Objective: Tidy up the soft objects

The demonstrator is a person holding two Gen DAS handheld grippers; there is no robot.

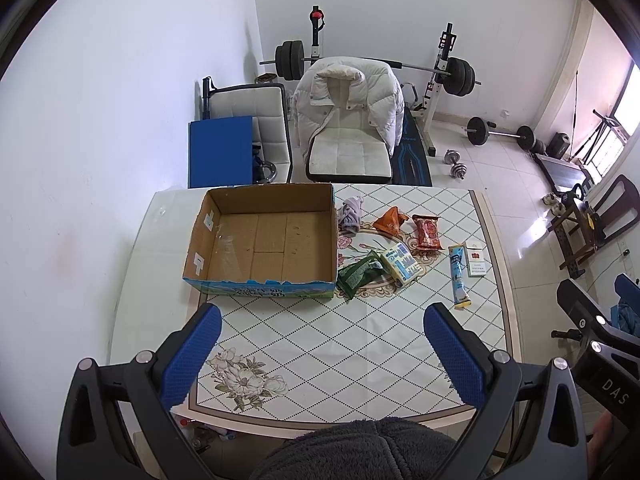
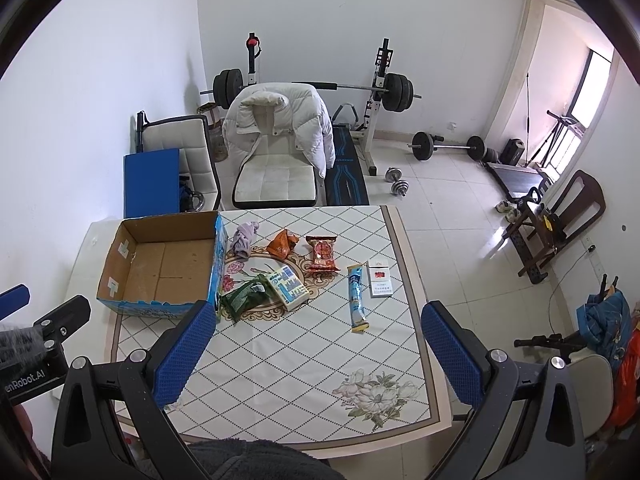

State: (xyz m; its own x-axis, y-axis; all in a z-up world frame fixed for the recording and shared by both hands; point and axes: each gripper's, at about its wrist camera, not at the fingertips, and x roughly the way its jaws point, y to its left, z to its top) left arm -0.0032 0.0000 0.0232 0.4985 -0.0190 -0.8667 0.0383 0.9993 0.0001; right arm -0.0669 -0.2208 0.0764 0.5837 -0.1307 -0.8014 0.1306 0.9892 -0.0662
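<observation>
An open cardboard box [image 1: 264, 240] [image 2: 160, 268] stands empty at the table's far left. Right of it lie a crumpled purple cloth [image 1: 351, 214] [image 2: 245, 239], an orange snack bag [image 1: 392, 220] [image 2: 282, 243], a red packet [image 1: 427, 232] [image 2: 321, 255], a green packet [image 1: 358, 274] [image 2: 243, 298], a blue-white tissue pack [image 1: 402, 264] [image 2: 289, 285], a long blue sachet [image 1: 458, 276] [image 2: 357, 297] and a cigarette pack [image 1: 475, 260] [image 2: 379, 277]. My left gripper [image 1: 322, 350] is open and empty above the near table. My right gripper [image 2: 318, 350] is open and empty too.
The table [image 1: 320, 360] has a patterned cloth. Behind it stand a white chair with a white jacket [image 1: 348, 120], a second chair [image 1: 256, 128], a blue pad [image 1: 222, 152] and a barbell rack [image 1: 380, 66]. A wall is close on the left. My grey fleece sleeve [image 1: 360, 452] is at the near edge.
</observation>
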